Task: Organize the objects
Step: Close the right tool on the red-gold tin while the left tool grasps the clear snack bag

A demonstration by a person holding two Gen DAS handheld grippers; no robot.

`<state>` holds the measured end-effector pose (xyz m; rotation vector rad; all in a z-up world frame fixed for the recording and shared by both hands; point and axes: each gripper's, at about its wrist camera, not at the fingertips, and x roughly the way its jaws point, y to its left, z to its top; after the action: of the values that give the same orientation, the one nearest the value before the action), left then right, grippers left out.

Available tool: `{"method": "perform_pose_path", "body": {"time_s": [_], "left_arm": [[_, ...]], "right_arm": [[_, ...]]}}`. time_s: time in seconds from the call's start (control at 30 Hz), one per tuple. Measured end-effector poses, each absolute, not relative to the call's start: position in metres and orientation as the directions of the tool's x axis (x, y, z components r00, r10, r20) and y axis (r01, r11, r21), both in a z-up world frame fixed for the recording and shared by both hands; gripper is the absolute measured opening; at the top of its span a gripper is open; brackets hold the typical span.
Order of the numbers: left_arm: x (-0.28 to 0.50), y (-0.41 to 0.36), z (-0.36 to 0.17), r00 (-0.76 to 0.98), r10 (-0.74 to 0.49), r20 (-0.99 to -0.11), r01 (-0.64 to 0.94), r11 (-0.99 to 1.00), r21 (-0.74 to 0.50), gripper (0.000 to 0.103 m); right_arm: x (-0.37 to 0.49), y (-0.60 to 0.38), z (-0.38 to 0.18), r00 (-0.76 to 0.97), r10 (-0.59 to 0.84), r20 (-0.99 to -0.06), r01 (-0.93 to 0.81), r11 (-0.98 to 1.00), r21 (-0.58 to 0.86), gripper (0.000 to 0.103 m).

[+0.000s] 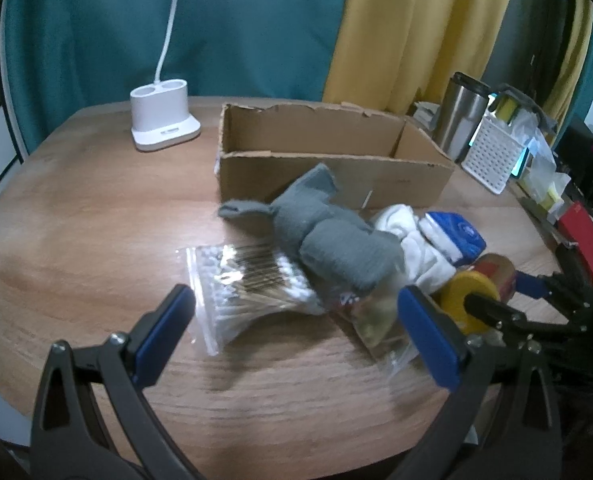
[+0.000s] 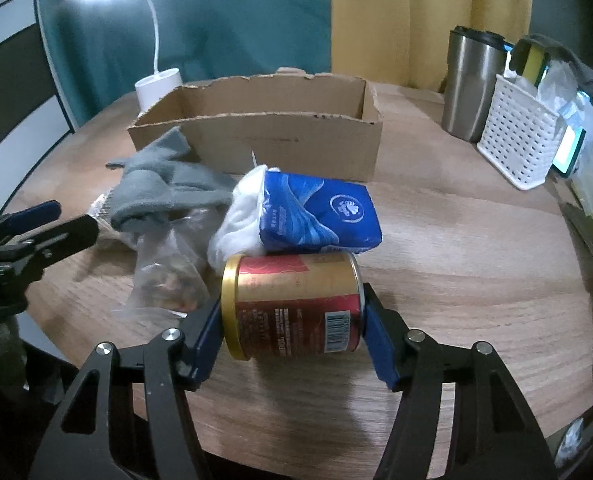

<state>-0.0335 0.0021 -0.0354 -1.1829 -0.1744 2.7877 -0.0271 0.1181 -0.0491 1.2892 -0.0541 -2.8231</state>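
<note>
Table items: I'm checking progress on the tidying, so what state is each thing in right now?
Cardboard box: open-topped, nothing visible inside.
Can: on its side, clamped end to end by right gripper.
Tissue pack: resting behind the can.
Grey sock: crumpled, outside the box.
Cotton swab bag: flat on table.
Left gripper: open, empty.

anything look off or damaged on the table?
The cardboard box has a ragged, torn top rim. The can lies on its side, clamped end to end by the right gripper. Socks, tissue pack and bags sit in one overlapping heap in front of the box.
</note>
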Motion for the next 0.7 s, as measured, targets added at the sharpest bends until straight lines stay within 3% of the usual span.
{"method": "perform_pose_path", "body": {"time_s": [0.7], "left_arm": [[-0.047, 0.049, -0.050, -0.615, 0.197, -0.763, -0.081, -0.979, -0.187, 0.102]], "right_arm": [[-0.013, 0.153, -0.044, -0.686, -0.047, -0.726, -0.012, -0.997, 0.076, 0.065]]}}
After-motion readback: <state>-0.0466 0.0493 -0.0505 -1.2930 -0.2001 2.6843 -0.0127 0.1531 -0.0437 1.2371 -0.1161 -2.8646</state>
